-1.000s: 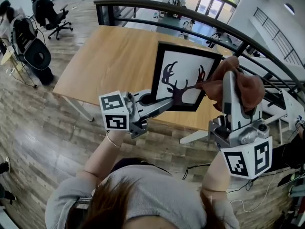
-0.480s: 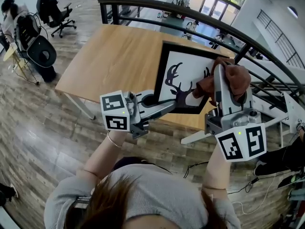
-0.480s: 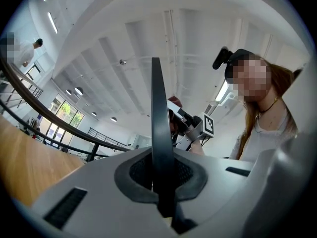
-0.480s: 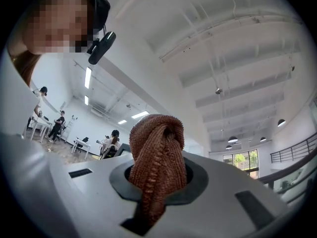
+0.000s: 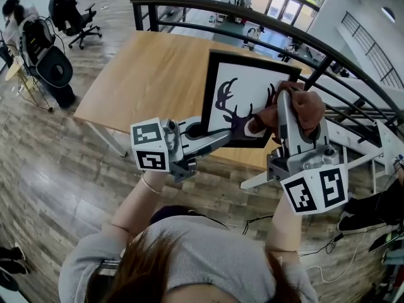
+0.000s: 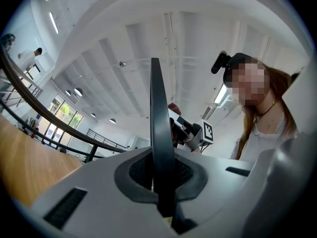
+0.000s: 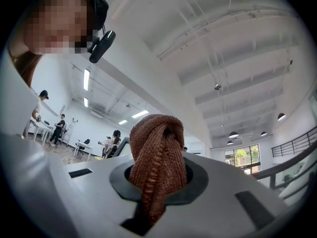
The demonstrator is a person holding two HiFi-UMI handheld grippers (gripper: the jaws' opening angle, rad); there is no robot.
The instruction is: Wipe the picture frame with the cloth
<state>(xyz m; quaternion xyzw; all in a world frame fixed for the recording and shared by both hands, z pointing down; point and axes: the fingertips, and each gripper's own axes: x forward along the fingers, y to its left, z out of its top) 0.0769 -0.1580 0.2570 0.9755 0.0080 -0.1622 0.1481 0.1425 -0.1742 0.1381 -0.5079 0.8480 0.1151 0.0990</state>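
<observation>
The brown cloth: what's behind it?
Behind the cloth is the picture frame's right side. It hides part of the antler drawing and the frame's right edge.

Both clamped — left gripper (image 5: 222, 134), right gripper (image 5: 282, 103)

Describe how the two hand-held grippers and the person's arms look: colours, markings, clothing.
Both the left hand-held gripper and the right hand-held gripper have smooth light grey bodies with dark grey padding at the jaws. Each carries a white cube with black square markers at its rear. The person wears a grey short-sleeved top and a thin bracelet on the left wrist.
</observation>
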